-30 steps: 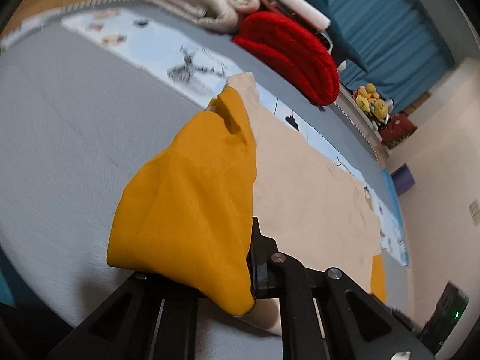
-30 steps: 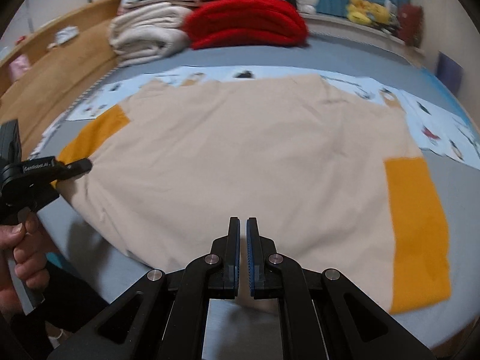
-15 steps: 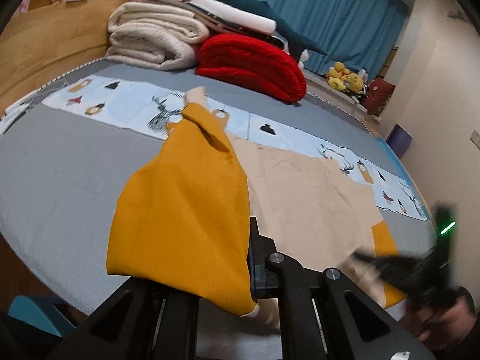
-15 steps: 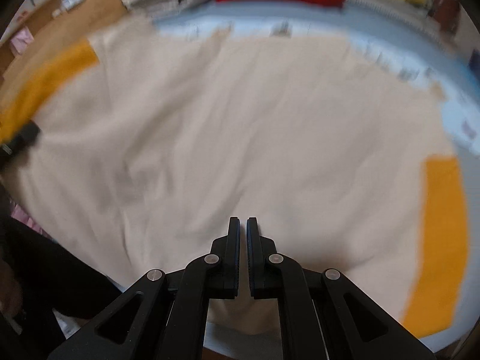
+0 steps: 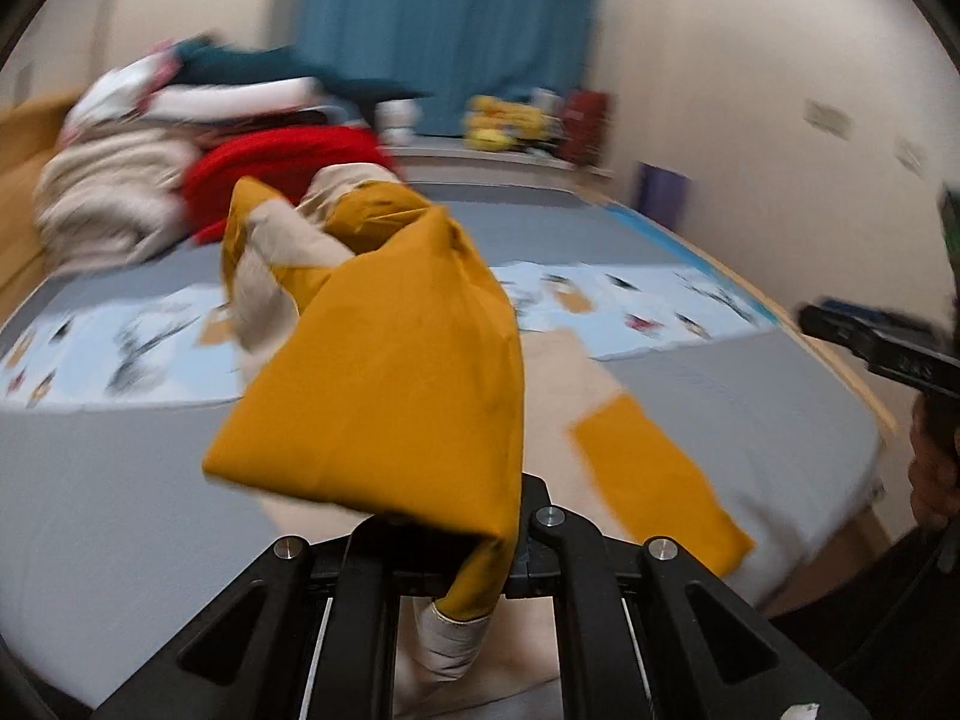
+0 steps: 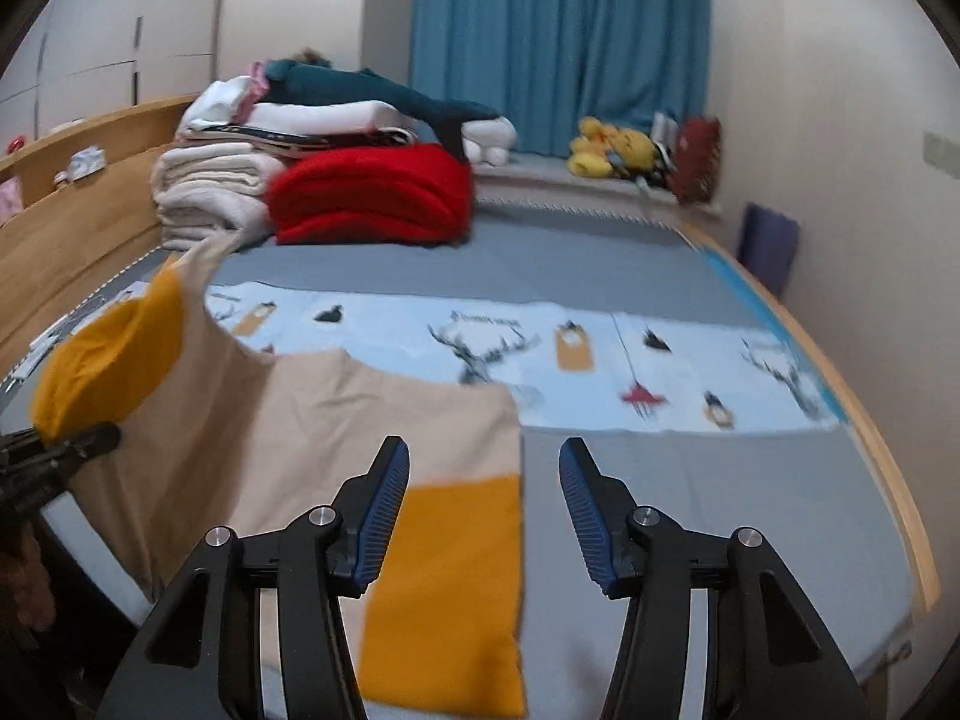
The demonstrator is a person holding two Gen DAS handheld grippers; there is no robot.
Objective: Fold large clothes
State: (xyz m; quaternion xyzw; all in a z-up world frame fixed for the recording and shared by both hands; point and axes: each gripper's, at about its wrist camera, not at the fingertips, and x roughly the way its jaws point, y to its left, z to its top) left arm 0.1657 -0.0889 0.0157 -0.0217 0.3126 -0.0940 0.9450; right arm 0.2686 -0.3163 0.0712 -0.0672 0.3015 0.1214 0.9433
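Left tool (image 5: 480, 546) pinches the garment's (image 5: 384, 372) mustard sleeve, lifted off the bed (image 6: 750, 510); only the right view shows the right tool (image 6: 483, 510) spread above the other sleeve (image 6: 450, 588)

Red blanket (image 6: 372, 192), blue curtain (image 6: 558, 42)

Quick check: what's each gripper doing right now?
Left gripper: closed on the orange sleeve.
Right gripper: jaws open, holding nothing.
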